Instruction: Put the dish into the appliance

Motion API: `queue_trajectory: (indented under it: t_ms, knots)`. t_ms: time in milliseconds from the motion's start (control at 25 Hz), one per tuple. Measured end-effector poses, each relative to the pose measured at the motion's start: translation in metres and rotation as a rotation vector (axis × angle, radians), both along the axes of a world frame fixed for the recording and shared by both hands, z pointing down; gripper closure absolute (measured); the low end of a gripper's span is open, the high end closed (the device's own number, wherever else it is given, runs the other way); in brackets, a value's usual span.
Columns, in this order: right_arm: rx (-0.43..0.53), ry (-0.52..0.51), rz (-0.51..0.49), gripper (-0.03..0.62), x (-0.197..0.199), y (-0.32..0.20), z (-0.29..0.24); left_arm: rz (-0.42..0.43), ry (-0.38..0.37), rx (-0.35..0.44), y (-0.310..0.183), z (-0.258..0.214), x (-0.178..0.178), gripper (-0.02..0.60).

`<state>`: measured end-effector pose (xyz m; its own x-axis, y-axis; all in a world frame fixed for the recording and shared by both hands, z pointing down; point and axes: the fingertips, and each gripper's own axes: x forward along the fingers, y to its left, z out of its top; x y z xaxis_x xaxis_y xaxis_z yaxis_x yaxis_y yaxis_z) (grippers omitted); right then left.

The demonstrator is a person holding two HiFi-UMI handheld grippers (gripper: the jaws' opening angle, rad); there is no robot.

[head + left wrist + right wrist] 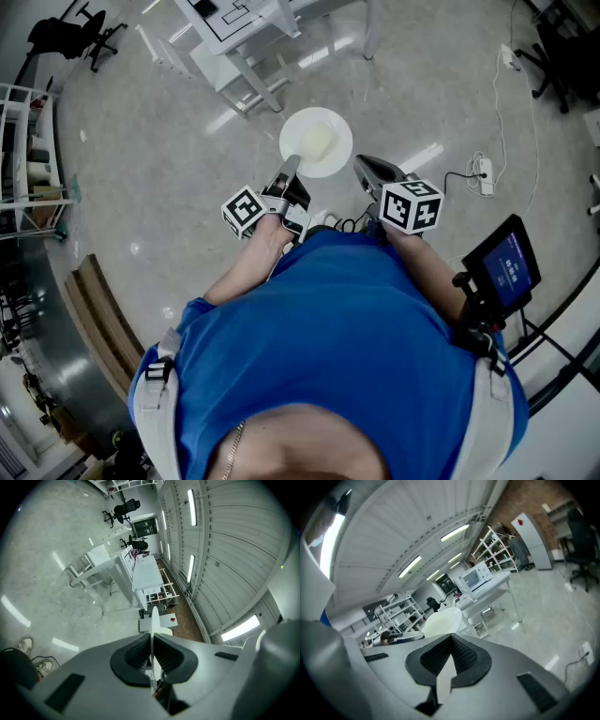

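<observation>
A white round dish (316, 142) hangs level over the grey floor in front of me, and my left gripper (291, 167) is shut on its near rim. In the left gripper view the dish (154, 618) shows edge-on, pinched between the black pads (136, 654). My right gripper (361, 164) is just right of the dish, shut with nothing in it. In the right gripper view its jaws (451, 639) meet, with the dish (440, 621) beyond them. A white microwave (474, 579) stands on a white table (499, 581) farther off.
White tables (246, 37) stand ahead of the dish. A power strip with cable (484, 175) lies on the floor to the right. A small screen on a stand (506, 265) is close at my right. Shelving (28, 150) and wooden boards (98, 319) line the left.
</observation>
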<state>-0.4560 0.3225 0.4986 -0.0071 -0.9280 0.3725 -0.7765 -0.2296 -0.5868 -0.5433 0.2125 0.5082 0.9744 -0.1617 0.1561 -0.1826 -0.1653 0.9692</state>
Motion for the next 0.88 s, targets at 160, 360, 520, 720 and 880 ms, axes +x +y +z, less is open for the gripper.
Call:
queue_trajectory:
  t_ms: [160, 360, 520, 720, 880]
  knots:
    - [-0.03, 0.135, -0.056, 0.594, -0.006, -0.004, -0.003, -0.007, 0.004, -0.01, -0.001, 0.002, 0.001, 0.565]
    - [-0.031, 0.146, -0.061, 0.594, -0.007, -0.005, -0.004, -0.004, 0.004, -0.008, -0.002, 0.001, 0.003, 0.565]
    - [-0.028, 0.157, -0.052, 0.594, -0.004, -0.005, -0.005, -0.001, 0.015, -0.011, -0.003, 0.0, 0.006, 0.565]
    - [-0.032, 0.172, -0.036, 0.594, 0.001, -0.003, -0.002, 0.006, -0.001, -0.009, -0.004, 0.006, 0.009, 0.565]
    - [-0.027, 0.18, -0.033, 0.594, 0.012, 0.001, -0.005, 0.009, 0.002, -0.009, 0.0, 0.003, 0.023, 0.565]
